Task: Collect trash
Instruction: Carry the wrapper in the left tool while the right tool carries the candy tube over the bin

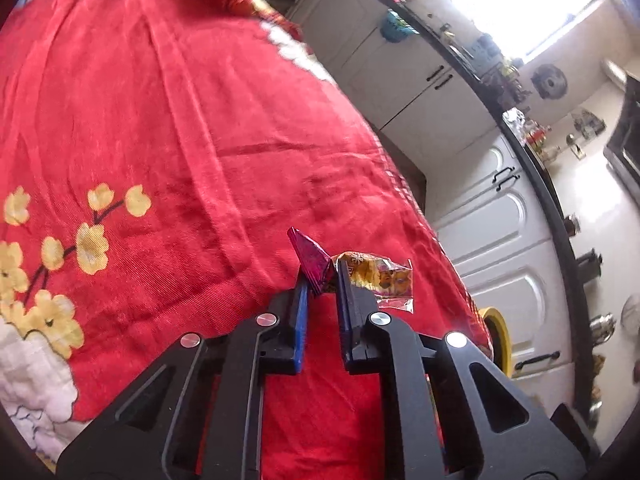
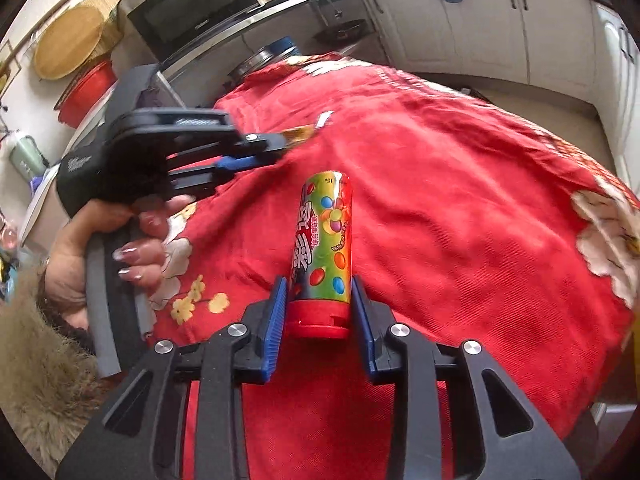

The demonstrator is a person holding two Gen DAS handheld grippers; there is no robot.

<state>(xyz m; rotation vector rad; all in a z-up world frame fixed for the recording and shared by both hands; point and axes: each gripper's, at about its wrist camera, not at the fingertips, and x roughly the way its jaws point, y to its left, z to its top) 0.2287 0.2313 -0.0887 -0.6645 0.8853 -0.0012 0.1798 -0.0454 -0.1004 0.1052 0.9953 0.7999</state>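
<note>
Candy tube (image 2: pixel 324 252) w/ "15g" label between right fingers (image 2: pixel 320 308); left fingers (image 1: pixel 322 280) tight on crumpled wrappers (image 1: pixel 352 272).

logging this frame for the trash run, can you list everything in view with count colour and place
wrappers: two, one magenta and one yellow, pinched between the left jaws above the cloth
candy tube: one, green and yellow with a red cap, between the right jaws near the cap
tablecloth: one, red with yellow and white flowers, covering the table
microwave: one, black, on the counter behind the table
cabinets: several, white with dark handles, under the counter
basin: one, red, at the left wall
left gripper: black, blue pads, shut on the wrappers
right gripper: black, blue pads, shut on the candy tube
hand: one, holding the left gripper's handle
</note>
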